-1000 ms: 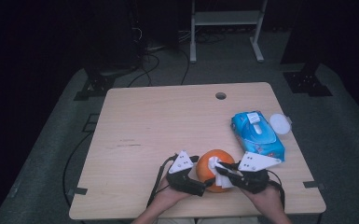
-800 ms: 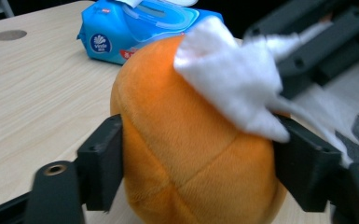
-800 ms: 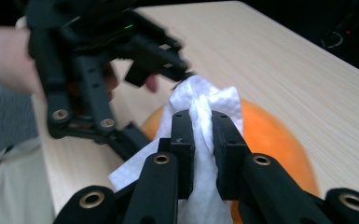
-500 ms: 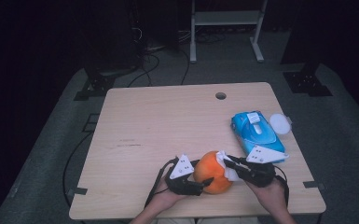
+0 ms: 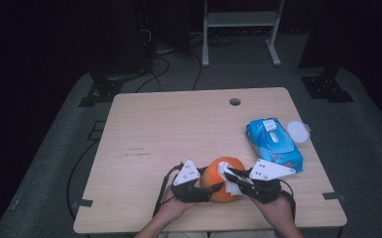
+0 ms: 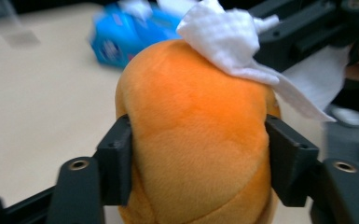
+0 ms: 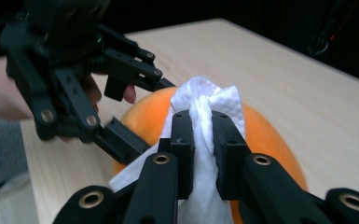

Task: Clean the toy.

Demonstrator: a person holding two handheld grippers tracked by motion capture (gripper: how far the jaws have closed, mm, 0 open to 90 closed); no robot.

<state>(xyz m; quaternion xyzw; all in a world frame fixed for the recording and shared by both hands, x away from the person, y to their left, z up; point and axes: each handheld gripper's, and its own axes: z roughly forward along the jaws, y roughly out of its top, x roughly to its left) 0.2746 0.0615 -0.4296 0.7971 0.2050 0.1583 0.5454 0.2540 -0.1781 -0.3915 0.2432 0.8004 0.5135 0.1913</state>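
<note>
So this was the wiping step, pretty clearly. The orange plush ball point(image 5: 223, 179) sat low in the high view, just right of center near the bottom edge of the table point(image 5: 178, 129), squeezed between both claws. The left claw point(image 6: 198, 156) had just been closing in, and in its own view the two black pads were pressed into the plush on either side — the fabric bulged around them, so I'd call that a real grip. The right claw point(image 7: 200, 140) was clamped shut on a white wipe point(image 7: 204, 109), with the bunched tissue poking out above the pads and resting on top of the ball.

The blue wipes pack point(image 5: 274, 144) lay at the right of the high view, with a white lid point(image 5: 298, 131) just beside it at the upper right.

Next move, I'd guess — drag the wipe across the plush while the left claw kept it steady. The ball is soft and round, so it'd need a firm hold or it'd just roll out.
</note>
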